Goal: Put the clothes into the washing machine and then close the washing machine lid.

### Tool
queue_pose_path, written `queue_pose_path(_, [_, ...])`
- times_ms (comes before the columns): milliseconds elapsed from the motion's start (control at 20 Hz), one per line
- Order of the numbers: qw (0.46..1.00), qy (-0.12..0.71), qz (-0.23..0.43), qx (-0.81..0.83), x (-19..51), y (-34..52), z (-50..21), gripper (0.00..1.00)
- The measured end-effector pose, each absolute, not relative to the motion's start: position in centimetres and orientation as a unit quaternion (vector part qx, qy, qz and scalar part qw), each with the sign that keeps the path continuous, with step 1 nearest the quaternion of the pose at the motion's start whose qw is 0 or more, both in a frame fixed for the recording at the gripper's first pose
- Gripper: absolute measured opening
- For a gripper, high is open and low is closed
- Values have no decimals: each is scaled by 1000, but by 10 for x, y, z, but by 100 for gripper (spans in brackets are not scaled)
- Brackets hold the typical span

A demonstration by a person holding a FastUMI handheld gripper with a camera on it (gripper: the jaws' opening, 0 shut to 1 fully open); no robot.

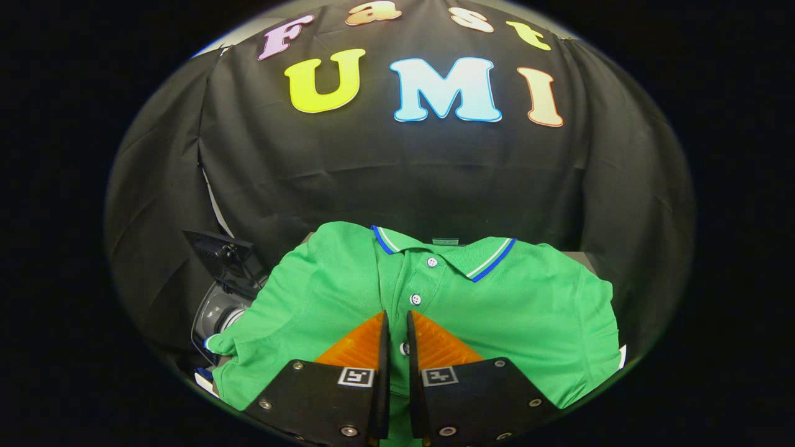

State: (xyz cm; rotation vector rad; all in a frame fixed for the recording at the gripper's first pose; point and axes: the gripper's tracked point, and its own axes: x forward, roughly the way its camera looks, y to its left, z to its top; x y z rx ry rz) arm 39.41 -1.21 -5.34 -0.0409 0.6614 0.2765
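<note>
A green polo shirt (509, 310) with a blue-and-white trimmed collar lies spread out flat, its buttoned front running toward me. My gripper (397, 316) hovers over the lower part of the button placket. Its fingers stand almost together with only a thin slit between them, and a shirt button shows through that slit. The cloth looks flat and not bunched up in the fingers. To the left of the shirt stands a small washing machine (216, 316) with a grey round opening; its dark lid (220, 256) is raised. One shirt sleeve (231, 343) reaches toward the machine.
Black cloth walls close off the space behind and to both sides of the shirt. A grey surface edge (581, 256) shows just behind the shirt's right shoulder.
</note>
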Motion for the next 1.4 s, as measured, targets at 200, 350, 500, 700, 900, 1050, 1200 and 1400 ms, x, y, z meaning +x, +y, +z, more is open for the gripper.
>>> queue_pose_path(200, [939, 311, 148, -6, 394, -12, -49, 1])
queue_pose_path(350, [946, 285, 154, 10, 395, -12, -39, 0])
queue_pose_path(500, [949, 268, 166, 30, 396, -9, -23, 0])
queue_pose_path(700, [956, 222, 181, 71, 392, 0, 11, 0])
queue_pose_path(900, [955, 185, 213, 92, 380, 22, 46, 0])
queue_pose_path(1050, [955, 160, 230, 93, 371, 39, 69, 0])
queue_pose_path(1200, [953, 144, 245, 105, 359, 61, 86, 0])
queue_pose_path(1400, [947, 134, 266, 115, 346, 92, 104, 0])
